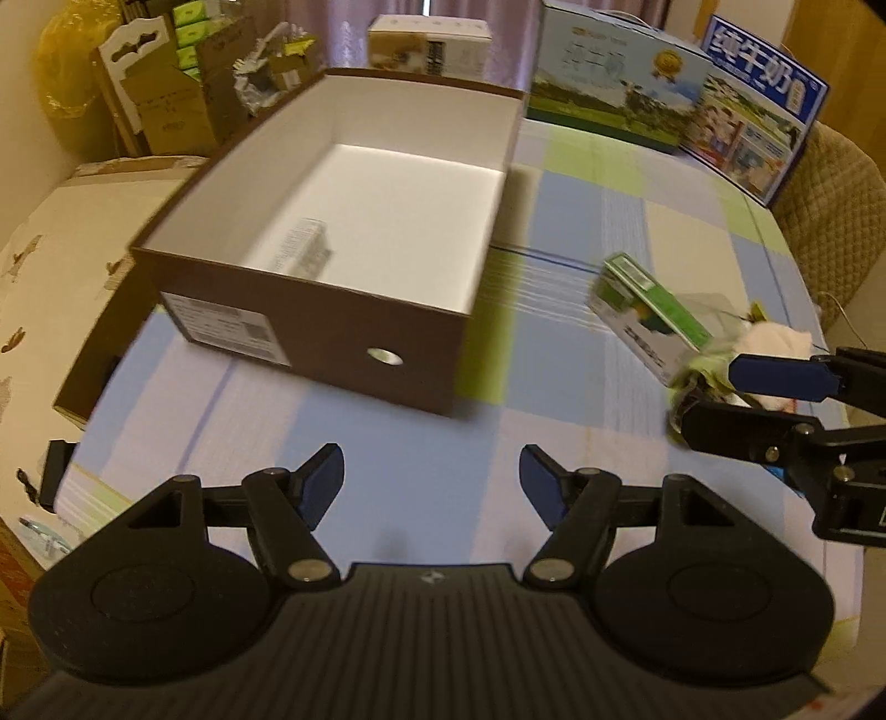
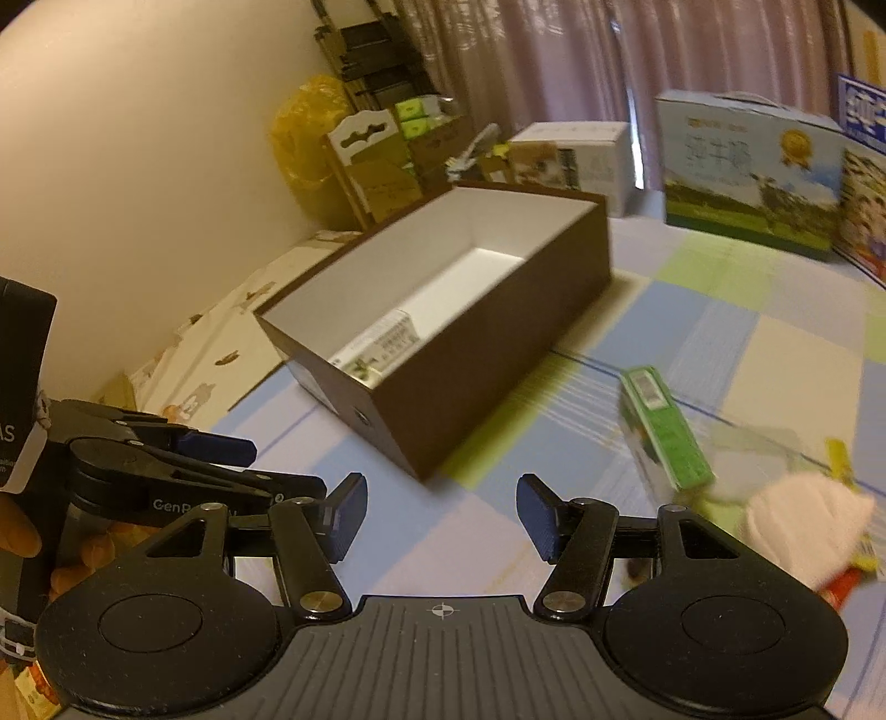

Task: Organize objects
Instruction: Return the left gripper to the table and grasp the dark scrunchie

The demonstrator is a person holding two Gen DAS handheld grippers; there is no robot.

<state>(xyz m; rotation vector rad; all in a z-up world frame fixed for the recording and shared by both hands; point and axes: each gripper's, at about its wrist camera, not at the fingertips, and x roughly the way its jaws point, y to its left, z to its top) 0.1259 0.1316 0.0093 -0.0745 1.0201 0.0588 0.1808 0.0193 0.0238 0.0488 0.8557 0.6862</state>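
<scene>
An open brown box (image 1: pixel 310 327) with a white inside stands on the checked tablecloth, ahead and left of my left gripper (image 1: pixel 432 482). A small carton (image 1: pixel 304 249) lies in its near corner, also visible as the small carton (image 2: pixel 382 343) inside the brown box (image 2: pixel 498 332). A green and white carton (image 1: pixel 648 310) lies on the cloth to the right, beside a white soft thing (image 1: pixel 775 338). Both grippers hover open above the cloth with nothing between their fingers. My right gripper (image 2: pixel 443 509) is near the green carton (image 2: pixel 664 437) and the white soft thing (image 2: pixel 803 520).
Two printed milk cases (image 1: pixel 614 83) and a white case (image 1: pixel 432 50) stand along the table's far side. Cardboard boxes (image 1: pixel 160 105) and a yellow bag (image 2: pixel 304 138) crowd the left wall. A brown lid (image 1: pixel 83 387) pokes out at the table's left edge. A padded chair (image 1: pixel 830 183) stands at the right.
</scene>
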